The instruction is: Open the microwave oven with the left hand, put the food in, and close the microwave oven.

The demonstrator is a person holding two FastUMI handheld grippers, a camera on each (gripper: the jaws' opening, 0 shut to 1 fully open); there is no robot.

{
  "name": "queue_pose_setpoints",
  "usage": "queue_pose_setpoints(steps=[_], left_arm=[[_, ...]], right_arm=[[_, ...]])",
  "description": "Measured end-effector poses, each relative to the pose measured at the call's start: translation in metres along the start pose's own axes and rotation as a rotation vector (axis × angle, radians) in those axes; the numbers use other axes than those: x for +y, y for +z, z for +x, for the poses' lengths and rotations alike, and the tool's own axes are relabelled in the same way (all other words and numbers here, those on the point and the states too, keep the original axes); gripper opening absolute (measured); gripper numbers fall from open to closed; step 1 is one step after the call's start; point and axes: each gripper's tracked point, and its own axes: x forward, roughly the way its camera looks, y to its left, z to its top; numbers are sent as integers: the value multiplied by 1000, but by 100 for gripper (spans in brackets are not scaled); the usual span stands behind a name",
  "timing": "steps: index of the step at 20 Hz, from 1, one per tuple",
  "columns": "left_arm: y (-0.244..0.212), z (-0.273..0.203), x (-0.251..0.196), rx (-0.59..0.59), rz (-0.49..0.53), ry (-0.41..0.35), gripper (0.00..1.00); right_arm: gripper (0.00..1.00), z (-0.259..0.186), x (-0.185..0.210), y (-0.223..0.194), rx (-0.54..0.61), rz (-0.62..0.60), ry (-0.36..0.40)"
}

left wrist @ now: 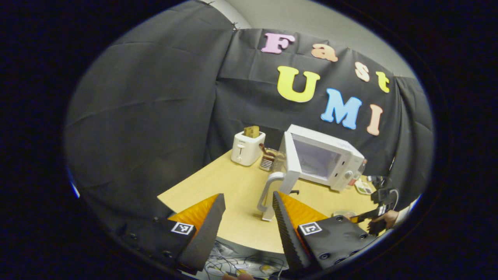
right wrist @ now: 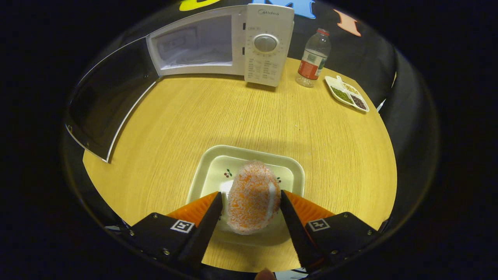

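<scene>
The white microwave (left wrist: 334, 163) stands at the back of the wooden table, and its door (left wrist: 290, 159) hangs wide open with the handle (left wrist: 268, 194) toward me. My left gripper (left wrist: 249, 196) is open and holds nothing, a short way in front of that handle. In the right gripper view an orange-and-white food ball (right wrist: 253, 198) lies on a pale square plate (right wrist: 206, 167). My right gripper (right wrist: 251, 193) is open around the ball, one finger on each side and close to it. The open microwave (right wrist: 268, 46) and its door (right wrist: 109, 97) lie beyond the plate.
A white toaster (left wrist: 247, 147) with bread in it and a utensil holder (left wrist: 268, 159) stand left of the microwave. A plastic bottle (right wrist: 313, 58) and a divided snack dish (right wrist: 347, 93) sit to its right. A hand (left wrist: 387, 219) holds the far gripper at the table's right edge.
</scene>
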Motion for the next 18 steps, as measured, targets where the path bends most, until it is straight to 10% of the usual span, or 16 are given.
queue_pose_setpoints(steps=[5, 18], left_arm=[[27, -20, -21, -36, -26, 53, 83], [68, -35, -97, -73, 188, 121, 80]], right_arm=[[67, 0, 7, 3, -24, -83, 62], [66, -58, 80, 112, -284, -45, 389]])
